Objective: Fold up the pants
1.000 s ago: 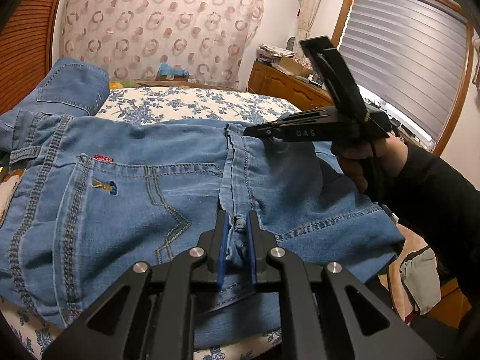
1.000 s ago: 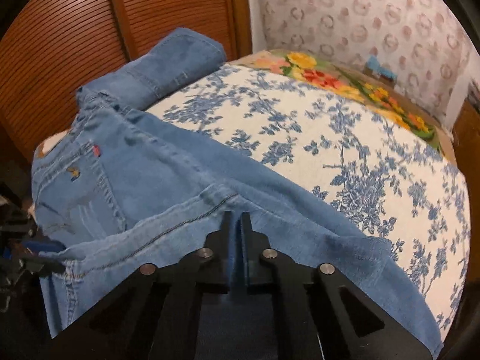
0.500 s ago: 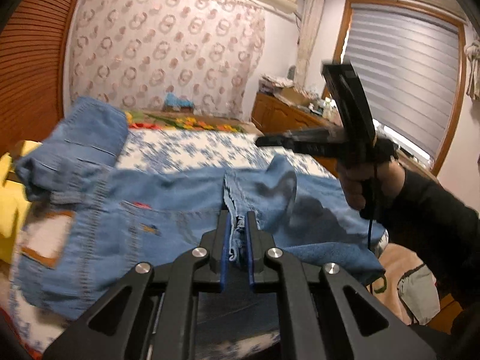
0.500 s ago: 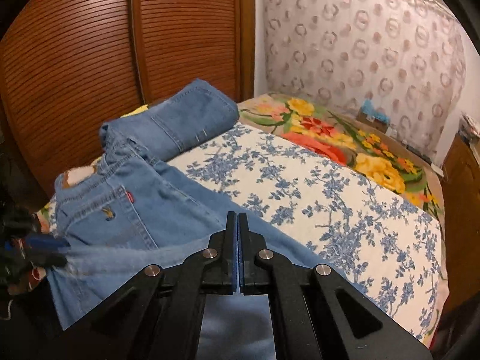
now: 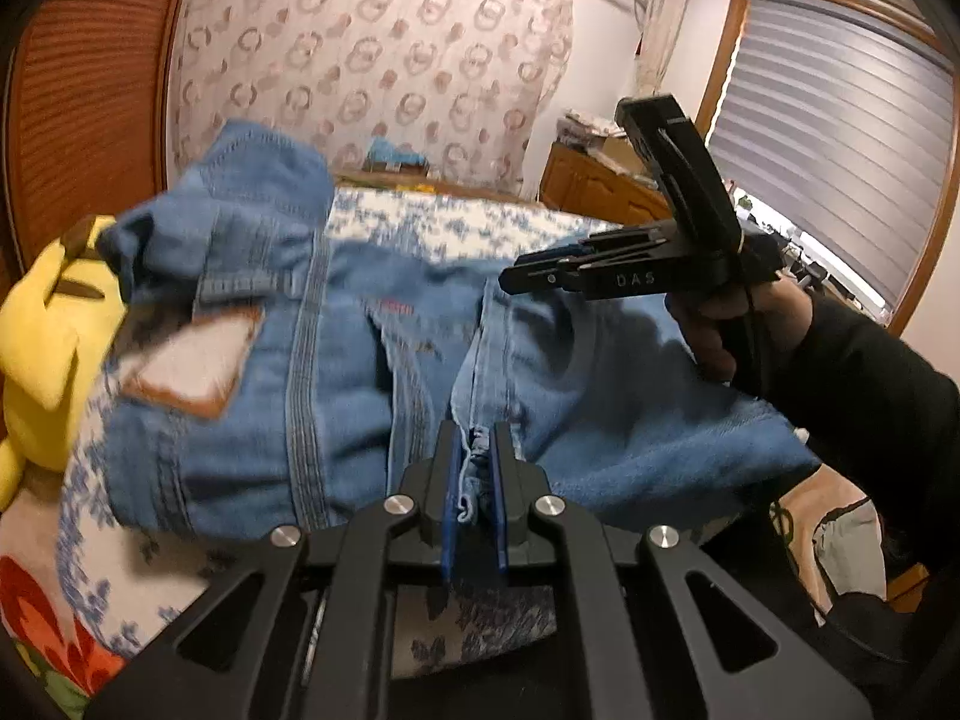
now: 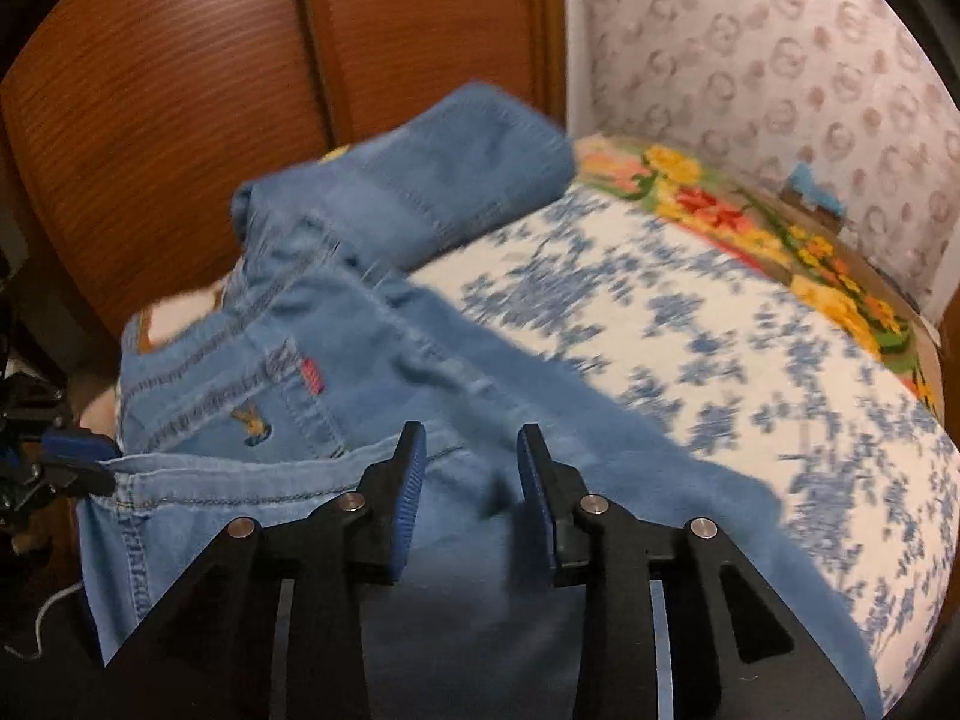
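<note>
One pair of light-blue denim jeans (image 5: 336, 372), two black two-finger grippers with blue pads (image 5: 477, 468) (image 6: 471, 474), one yellow plush toy (image 5: 42, 348) at left, one blue-floral white bedspread (image 6: 750, 360).

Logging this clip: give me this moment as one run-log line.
task: fold pants | left gripper: shut on blue denim jeans | right gripper: open, above denim, holding nothing | jeans: bunched on blue-floral bedspread

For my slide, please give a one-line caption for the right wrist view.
Right gripper open above blue jeans on a floral bedspread; left gripper clamps the denim edge.
</note>
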